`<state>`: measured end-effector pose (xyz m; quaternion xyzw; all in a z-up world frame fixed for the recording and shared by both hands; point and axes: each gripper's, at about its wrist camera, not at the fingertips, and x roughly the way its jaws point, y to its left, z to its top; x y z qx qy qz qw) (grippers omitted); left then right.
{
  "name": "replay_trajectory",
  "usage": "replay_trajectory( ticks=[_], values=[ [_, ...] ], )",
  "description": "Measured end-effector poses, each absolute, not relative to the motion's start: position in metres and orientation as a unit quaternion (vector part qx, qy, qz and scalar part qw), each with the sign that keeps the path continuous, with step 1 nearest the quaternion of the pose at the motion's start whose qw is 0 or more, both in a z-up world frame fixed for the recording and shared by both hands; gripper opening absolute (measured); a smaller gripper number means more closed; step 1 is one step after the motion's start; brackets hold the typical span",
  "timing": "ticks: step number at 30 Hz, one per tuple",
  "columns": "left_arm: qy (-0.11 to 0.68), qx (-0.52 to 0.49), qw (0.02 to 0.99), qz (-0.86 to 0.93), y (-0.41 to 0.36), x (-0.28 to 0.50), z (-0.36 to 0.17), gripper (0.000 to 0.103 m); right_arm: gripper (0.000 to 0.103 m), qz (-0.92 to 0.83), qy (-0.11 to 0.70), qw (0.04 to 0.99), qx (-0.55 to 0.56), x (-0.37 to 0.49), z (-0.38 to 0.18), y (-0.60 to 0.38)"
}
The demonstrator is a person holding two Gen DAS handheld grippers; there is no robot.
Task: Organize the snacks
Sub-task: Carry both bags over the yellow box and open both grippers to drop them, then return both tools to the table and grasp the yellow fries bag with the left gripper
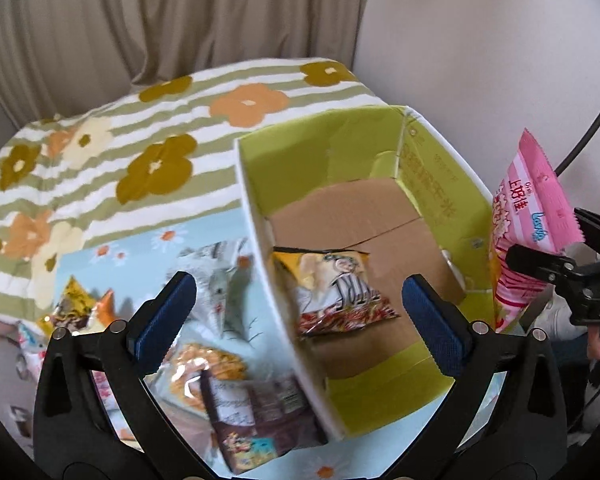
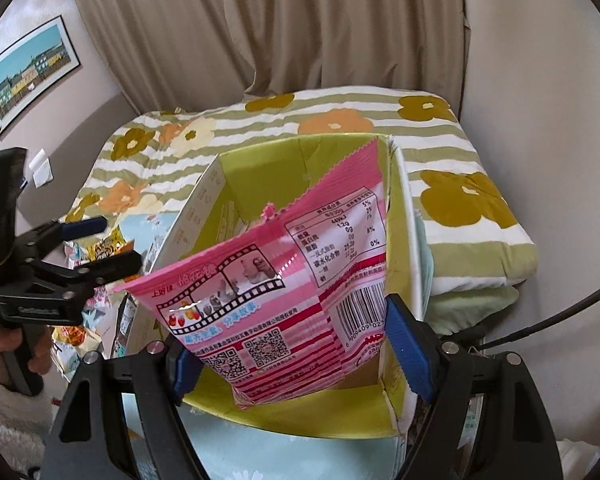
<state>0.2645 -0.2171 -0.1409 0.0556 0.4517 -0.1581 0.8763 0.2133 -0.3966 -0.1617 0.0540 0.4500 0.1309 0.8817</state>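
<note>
Left gripper (image 1: 300, 312) is hanging over the near-left wall of the open cardboard box (image 1: 256, 216), jaws spread wide apart with nothing between them. A yellow snack packet (image 1: 336, 292) is lying flat on the brown box floor, up against that left wall, the only item visible inside.

Right gripper (image 2: 296, 344) is holding a pink snack bag (image 2: 284, 280), jaws clamped on its lower sides, the bag standing upright and tilted over the box opening (image 2: 260, 160). In the left wrist view the same pink bag (image 1: 532, 208) is showing just outside the box's right wall, not yet inside.

More snack packets (image 1: 236, 400) are lying scattered on the light blue floral cloth (image 1: 112, 256) left of the box, one brown packet touching the box's outer wall. Box and cloth are sitting on a green striped flower-print blanket (image 1: 100, 128). A hand (image 2: 16, 356) in a fuzzy white sleeve is gripping the left gripper's handle.
</note>
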Motion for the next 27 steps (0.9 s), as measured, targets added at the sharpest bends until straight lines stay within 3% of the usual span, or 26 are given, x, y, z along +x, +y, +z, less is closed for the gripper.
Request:
replay_trajectory(
  ticks=[6, 8, 10, 17, 27],
  values=[
    [0.450, 0.034, 0.878, -0.160, -0.202, 0.259, -0.136, 0.102, 0.083, 0.119, 0.484, 0.867, 0.026, 0.226, -0.182, -0.385],
    [0.449, 0.032, 0.879, -0.158, -0.199, 0.257, -0.135, 0.102, 0.095, 0.115, 0.487, 0.866, 0.028, 0.227, -0.187, -0.385],
    [0.448, 0.028, 0.880, -0.155, -0.195, 0.252, -0.135, 0.102, 0.100, 0.116, 0.492, 0.862, 0.030, 0.229, -0.192, -0.385],
    [0.452, 0.008, 0.880, -0.143, -0.183, 0.232, -0.140, 0.102, 0.100, 0.123, 0.486, 0.865, 0.025, 0.213, -0.192, -0.383],
    [0.419, -0.011, 0.903, -0.090, -0.153, 0.183, -0.111, 0.102, 0.100, 0.164, 0.431, 0.886, 0.041, 0.184, -0.148, -0.373]
  ],
)
